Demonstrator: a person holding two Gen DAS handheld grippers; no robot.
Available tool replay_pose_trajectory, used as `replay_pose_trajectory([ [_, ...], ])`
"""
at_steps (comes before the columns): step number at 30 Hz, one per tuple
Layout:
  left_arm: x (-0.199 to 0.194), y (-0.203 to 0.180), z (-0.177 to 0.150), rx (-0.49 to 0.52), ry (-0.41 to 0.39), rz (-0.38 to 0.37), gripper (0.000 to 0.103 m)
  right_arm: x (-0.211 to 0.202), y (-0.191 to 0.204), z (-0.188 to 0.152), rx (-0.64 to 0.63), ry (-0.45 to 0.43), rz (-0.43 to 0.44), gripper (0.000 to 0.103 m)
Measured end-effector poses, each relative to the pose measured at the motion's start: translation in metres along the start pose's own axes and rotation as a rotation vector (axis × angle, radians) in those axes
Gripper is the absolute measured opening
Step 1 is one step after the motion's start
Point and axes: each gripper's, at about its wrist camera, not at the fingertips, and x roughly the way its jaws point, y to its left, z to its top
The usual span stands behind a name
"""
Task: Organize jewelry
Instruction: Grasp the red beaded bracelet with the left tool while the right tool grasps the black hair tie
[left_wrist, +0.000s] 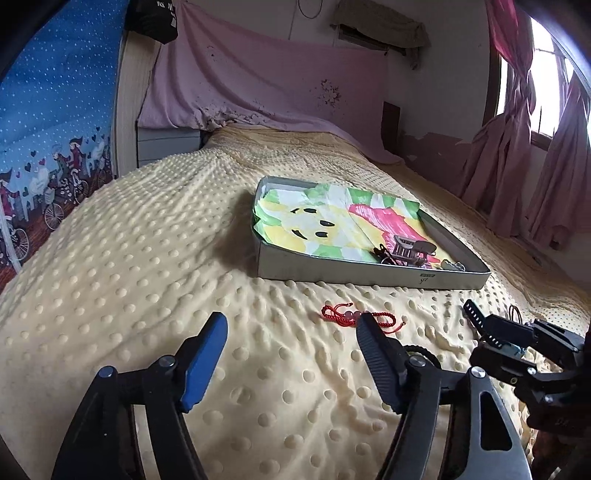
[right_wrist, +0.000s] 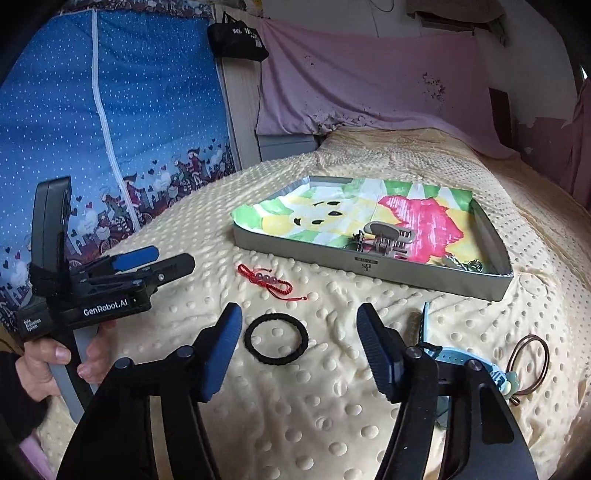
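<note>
"GenRobot.AI" on left gripper (right_wrist: 155, 263) body

bed: yellow dotted bedspread (left_wrist: 155, 258) | headboard: draped pink sheet (left_wrist: 258, 74) | left: blue printed curtain (right_wrist: 110, 110) | right: daylit window (left_wrist: 543, 74), pink curtains (left_wrist: 517, 147) | walls: white
</note>
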Motion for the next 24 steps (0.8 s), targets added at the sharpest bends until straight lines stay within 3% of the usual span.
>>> replay_pose_trajectory([
  [3, 0.016, -0.001, 0.000, -0.008, 0.036, -0.038, 0.060, 0.017, 0.000, -0.002, -0.012, 0.055, -0.001, 0.049],
  [5, 0.025, -0.004, 0.001, -0.003, 0.051, -0.058, 0.056, 0.028, -0.002, -0.004, -0.015, 0.090, 0.002, 0.039],
  [8, 0.037, -0.008, 0.002, 0.004, 0.077, -0.076, 0.047, 0.040, -0.004, -0.006, -0.021, 0.123, 0.000, 0.039],
  [14, 0.052, -0.009, 0.007, -0.005, 0.096, -0.117, 0.047, 0.055, -0.007, -0.008, -0.007, 0.158, 0.002, 0.039],
  [24, 0.059, -0.007, 0.005, -0.023, 0.131, -0.150, 0.011, 0.073, -0.002, -0.009, -0.038, 0.212, 0.005, 0.039],
])
